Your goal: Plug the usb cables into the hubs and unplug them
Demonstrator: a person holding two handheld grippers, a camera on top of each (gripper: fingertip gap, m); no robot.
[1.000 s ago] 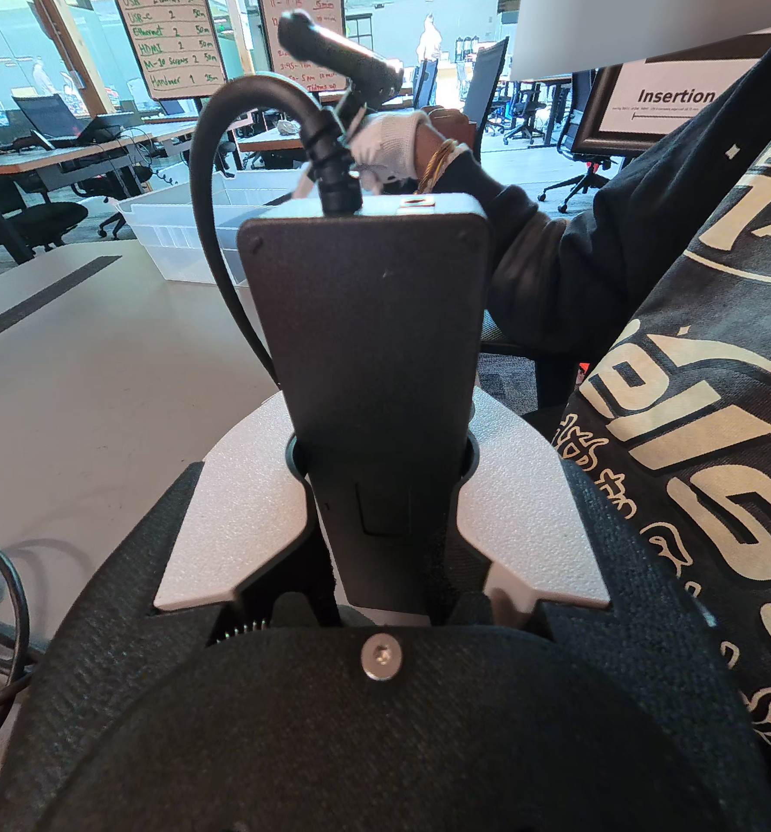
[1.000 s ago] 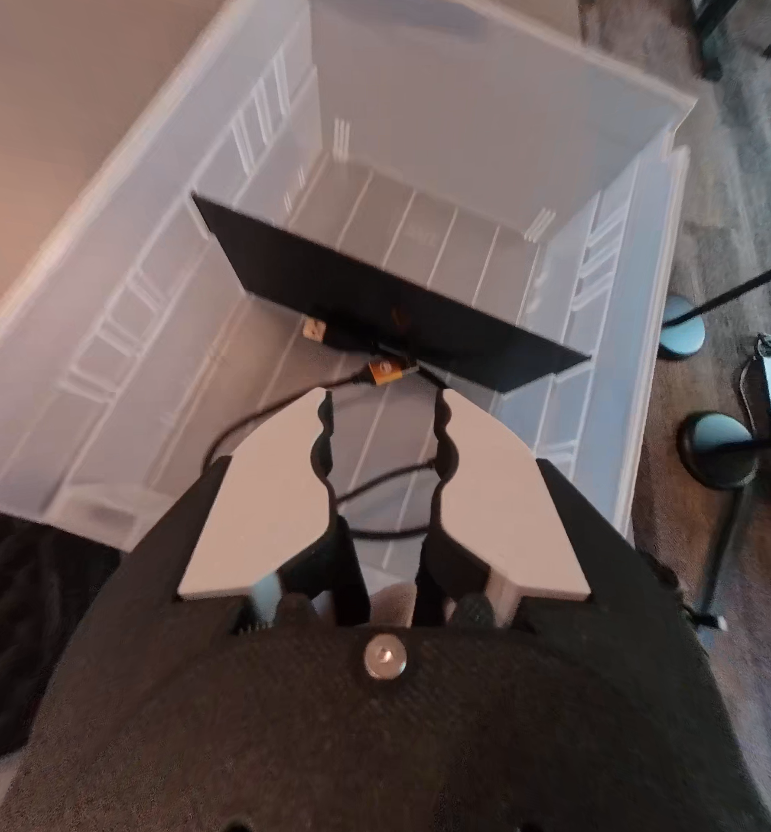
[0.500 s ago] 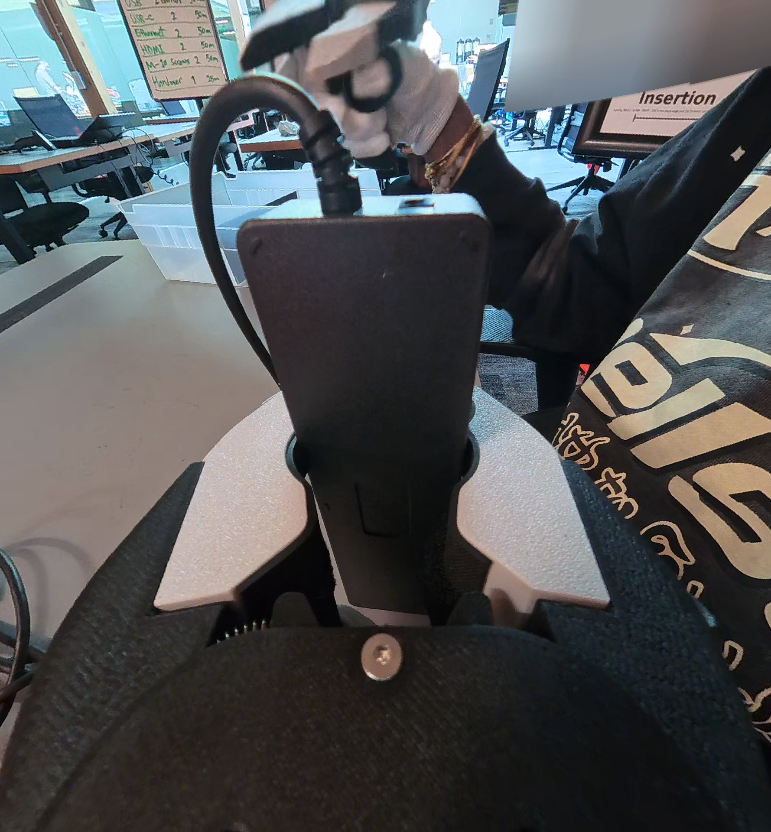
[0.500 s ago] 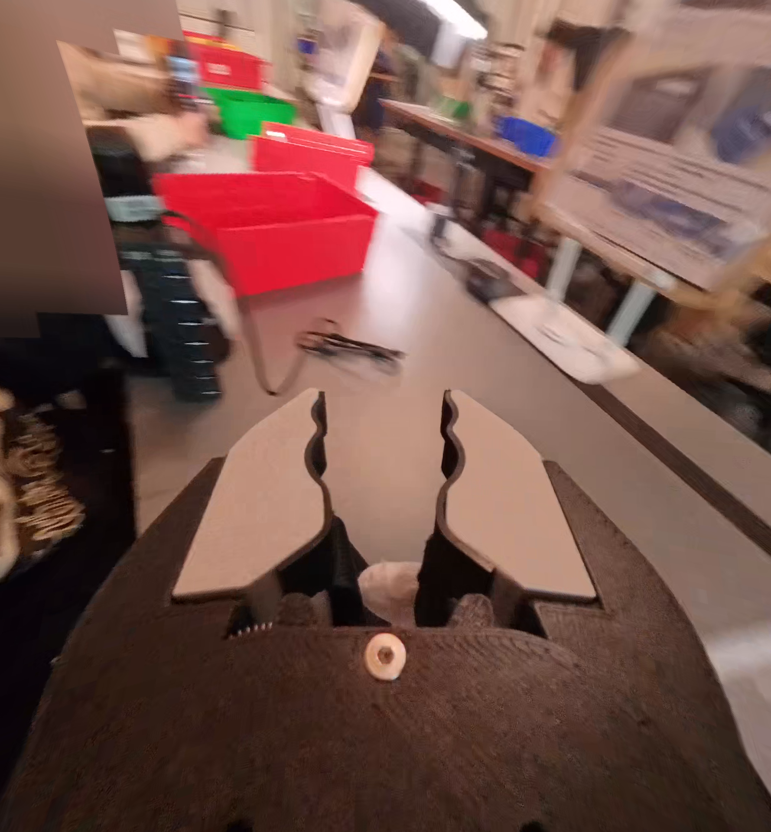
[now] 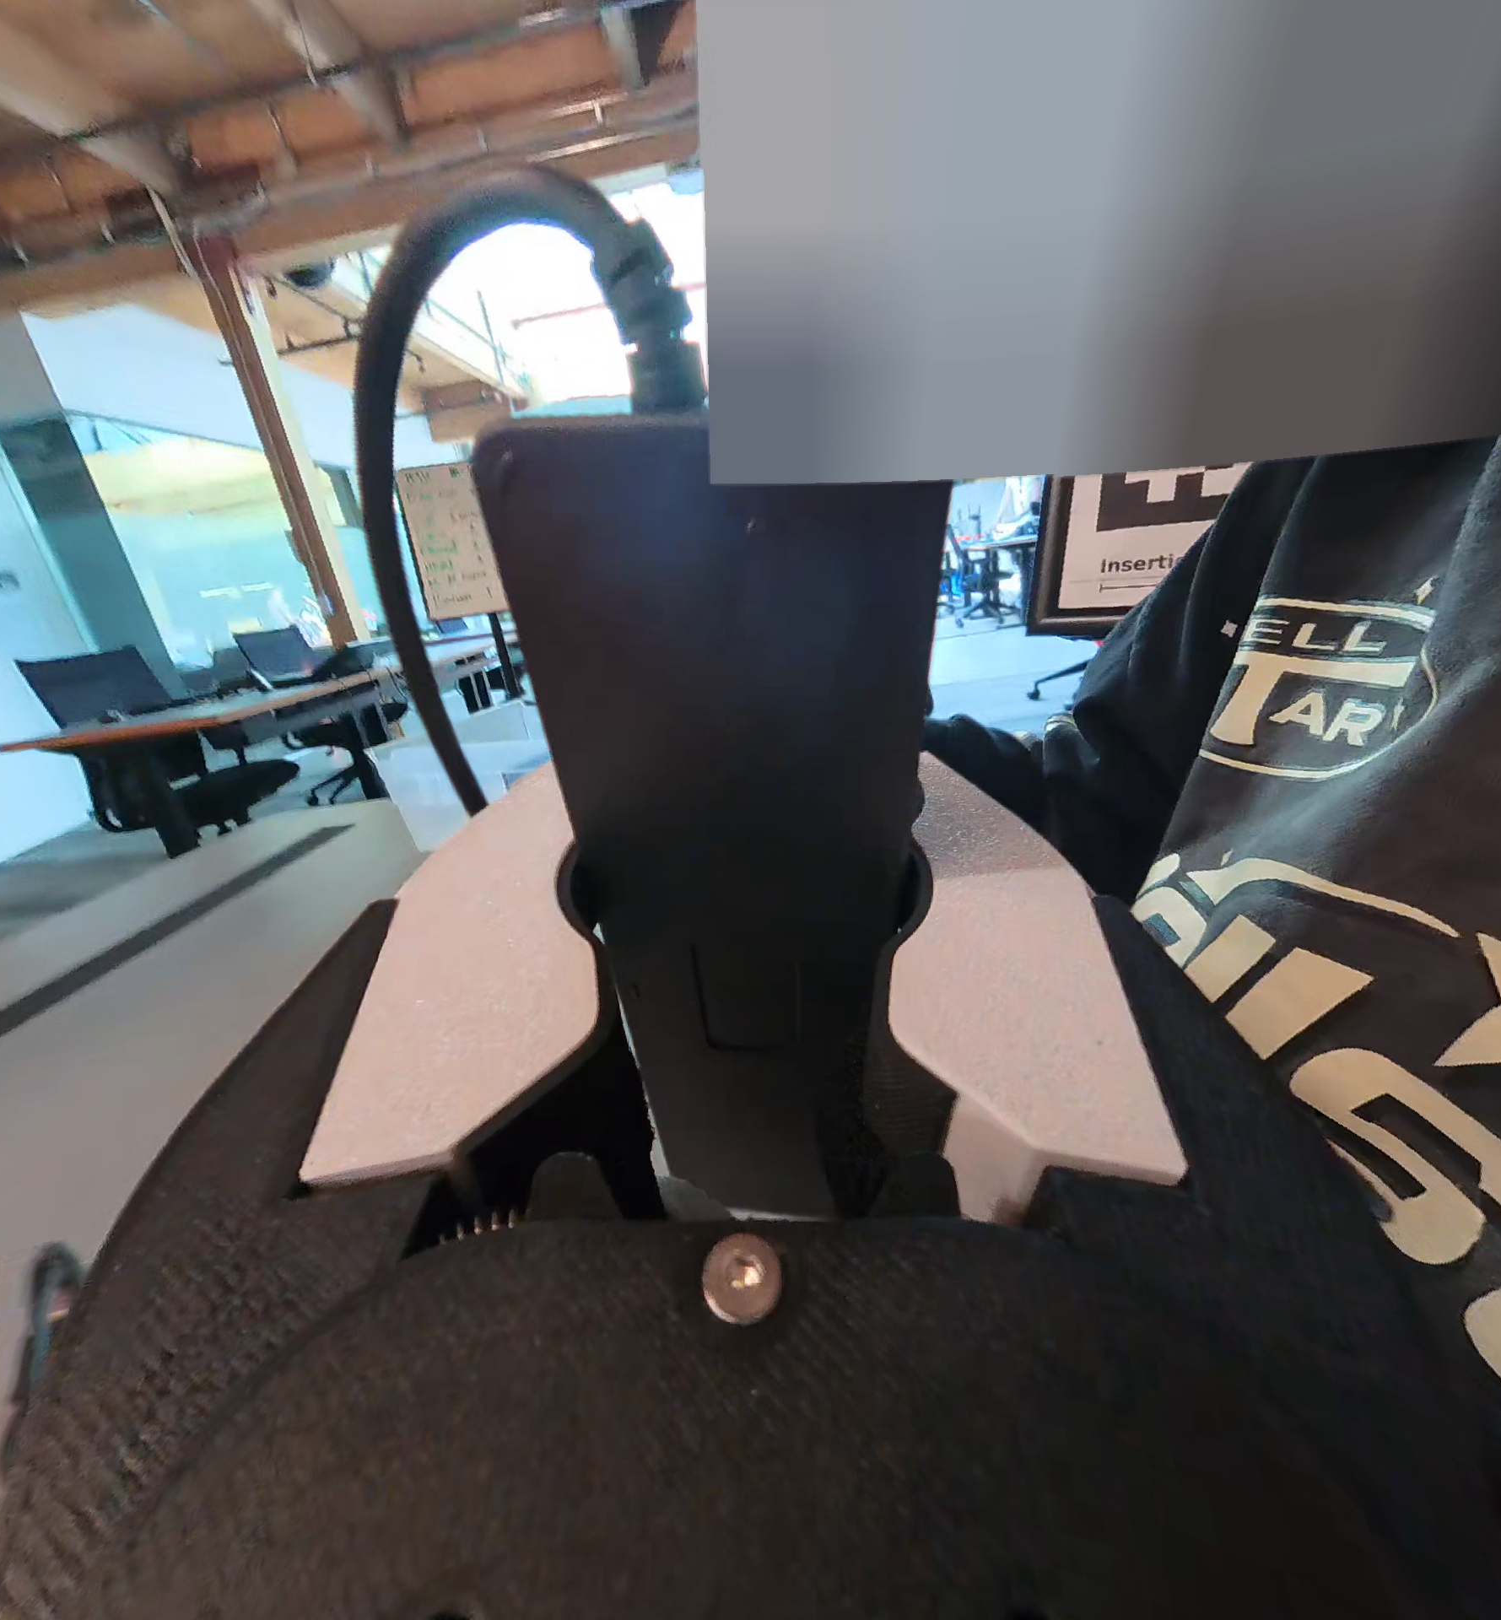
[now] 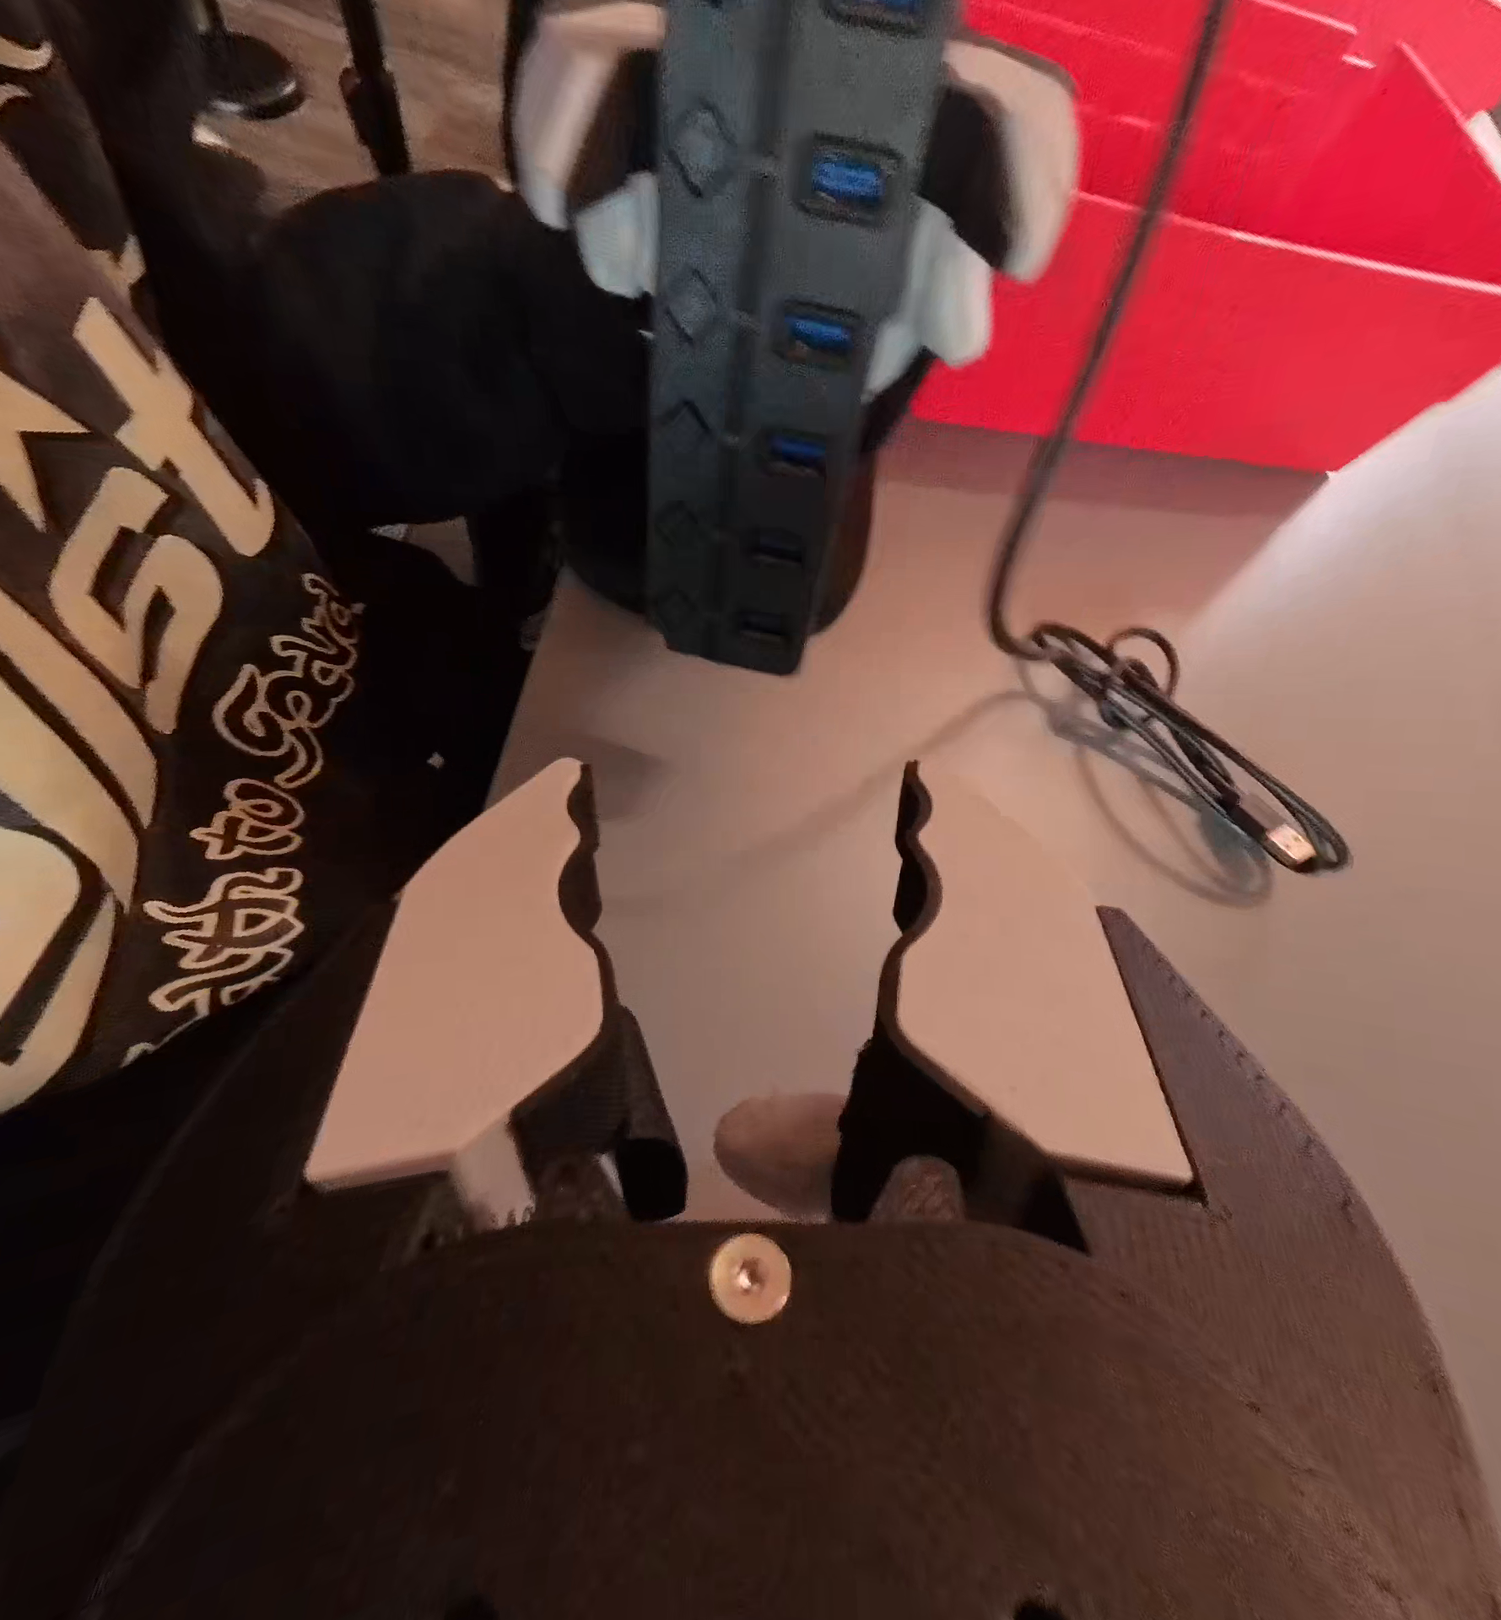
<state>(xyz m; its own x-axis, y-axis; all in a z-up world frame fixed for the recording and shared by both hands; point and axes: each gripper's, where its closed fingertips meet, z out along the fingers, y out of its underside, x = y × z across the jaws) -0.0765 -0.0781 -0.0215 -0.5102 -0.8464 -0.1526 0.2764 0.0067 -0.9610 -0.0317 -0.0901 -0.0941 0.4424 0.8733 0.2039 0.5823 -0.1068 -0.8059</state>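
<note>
Your left claw (image 5: 742,885) is clamped on the USB hub (image 5: 711,701); the hub's dark back plate stands upright between the two pale fingers (image 5: 466,1008), its lower end sunk deep into the grip and its upper end rising well above the tips; a thick black hub cord (image 5: 396,491) leaves the top edge, arches over to the left and drops behind the left finger.

Your right claw (image 6: 745,776) is spread wide with nothing between its fingers; bare tabletop (image 6: 1343,877) shows through the gap. From this side you see the hub's port face (image 6: 764,368): a row of blue USB sockets running down it, its free end hanging above the tabletop just ahead of your fingertips and slightly left of centre, not touching them; the left claw's pale fingers (image 6: 948,298) grip it on both sides farther up.

The USB cable (image 6: 1167,745) lies in a loose coil on the tabletop ahead and to the right of your right claw, apart from it; its metal plug (image 6: 1286,846) rests at the coil's near right edge, and one thin strand runs up from the coil past the red bin (image 6: 1255,263) at the back right. Your dark printed sweatshirt (image 6: 115,614) fills the left side.
</note>
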